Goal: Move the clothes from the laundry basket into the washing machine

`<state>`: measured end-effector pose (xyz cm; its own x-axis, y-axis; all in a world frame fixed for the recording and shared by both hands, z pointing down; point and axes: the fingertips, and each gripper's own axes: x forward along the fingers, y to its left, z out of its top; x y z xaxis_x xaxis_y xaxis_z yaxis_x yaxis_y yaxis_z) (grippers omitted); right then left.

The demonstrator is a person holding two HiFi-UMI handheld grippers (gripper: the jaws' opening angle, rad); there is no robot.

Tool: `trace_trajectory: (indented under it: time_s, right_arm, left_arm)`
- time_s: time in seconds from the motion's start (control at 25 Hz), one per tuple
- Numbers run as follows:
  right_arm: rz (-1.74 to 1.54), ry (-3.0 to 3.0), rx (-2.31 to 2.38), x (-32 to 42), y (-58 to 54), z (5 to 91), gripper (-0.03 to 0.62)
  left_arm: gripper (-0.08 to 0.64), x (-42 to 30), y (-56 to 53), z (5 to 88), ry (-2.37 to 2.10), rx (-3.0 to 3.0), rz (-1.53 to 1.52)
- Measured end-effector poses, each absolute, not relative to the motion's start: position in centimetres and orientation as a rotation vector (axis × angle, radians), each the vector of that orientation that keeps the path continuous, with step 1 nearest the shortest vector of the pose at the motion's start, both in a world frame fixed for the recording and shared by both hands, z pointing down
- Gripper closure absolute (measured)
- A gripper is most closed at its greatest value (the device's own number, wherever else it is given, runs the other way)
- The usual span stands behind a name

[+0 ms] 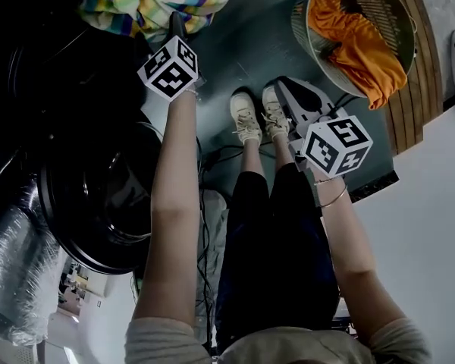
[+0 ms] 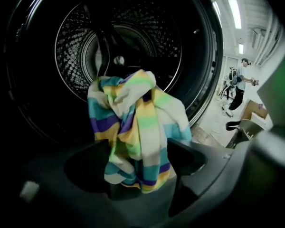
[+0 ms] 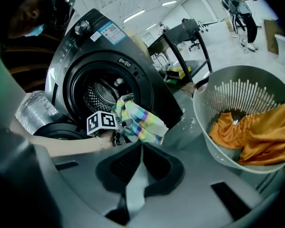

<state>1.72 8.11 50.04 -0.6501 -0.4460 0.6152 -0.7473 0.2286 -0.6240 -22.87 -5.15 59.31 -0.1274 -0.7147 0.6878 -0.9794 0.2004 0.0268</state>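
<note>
Holding the striped cloth (image 2: 133, 127) clamped between its jaws, our left gripper (image 2: 135, 167) faces the open drum (image 2: 118, 32) at upper centre — ready, we judge, for dropping in. Our right gripper (image 3: 140, 151) hangs closed, empty — the orange garment (image 1: 360, 44) lies in the laundry basket (image 1: 379, 6), upper right.

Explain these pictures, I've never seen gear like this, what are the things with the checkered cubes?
No robot here: a person holds a two-jaw tool in each hand; the marker cubes are part of the tools. One picture comes from a camera on the person's head, looking down at their arms and shoes. The other two come from cameras riding on each tool. The left gripper has its jaws shut on a striped cloth in front of the open washing machine drum. The right gripper is shut and empty. An orange cloth lies in the laundry basket.
</note>
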Motion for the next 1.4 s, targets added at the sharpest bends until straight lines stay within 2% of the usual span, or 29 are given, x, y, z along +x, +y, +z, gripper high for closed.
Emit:
trace_trajectory:
  time_s: [0.28, 0.4, 0.48, 0.64, 0.96, 1.08, 1.12, 1.24, 1.32, 1.4]
  right_arm:
    - [1.406, -2.200, 1.105, 1.8, 7.4, 51.7, 0.569]
    - [1.398, -2.232, 1.072, 0.8, 7.0, 51.6, 0.574]
    - [1.413, -2.253, 1.063, 0.1, 6.9, 51.1, 0.578]
    - [1.427, -2.280, 1.053, -0.8, 6.5, 50.1, 0.580]
    - [1.431, -2.316, 1.065, -1.9, 5.4, 48.5, 0.581]
    - [1.441, -2.311, 1.068, -2.0, 5.5, 48.5, 0.581]
    - [1.442, -2.307, 1.069, -2.0, 5.6, 48.5, 0.581]
    - [1.451, -2.298, 1.069, -2.0, 5.9, 48.7, 0.581]
    - [1.455, -2.297, 1.062, -2.1, 6.2, 48.7, 0.581]
    - [1.458, -2.298, 1.054, -2.2, 6.4, 48.6, 0.581]
  left_arm:
    - [0.199, -23.6, -6.6, 61.8, -1.948, 1.452, 0.553]
    - [0.473, -23.3, -8.1, 60.3, -1.948, 1.474, 0.537]
    - [0.505, -23.1, -8.4, 58.7, -1.938, 1.522, 0.486]
    - [0.514, -23.5, -9.7, 54.9, -1.954, 1.666, 0.489]
    - [0.515, -26.5, -16.8, 46.5, -2.104, 1.779, 0.359]
    - [0.511, -26.4, -18.5, 47.0, -2.062, 1.778, 0.392]
    - [0.482, -26.3, -18.8, 47.8, -2.037, 1.757, 0.401]
    - [0.324, -25.5, -18.6, 49.0, -1.973, 1.750, 0.402]
    - [0.259, -24.8, -17.9, 48.8, -1.954, 1.778, 0.408]
    - [0.229, -24.4, -16.4, 48.5, -1.952, 1.786, 0.407]
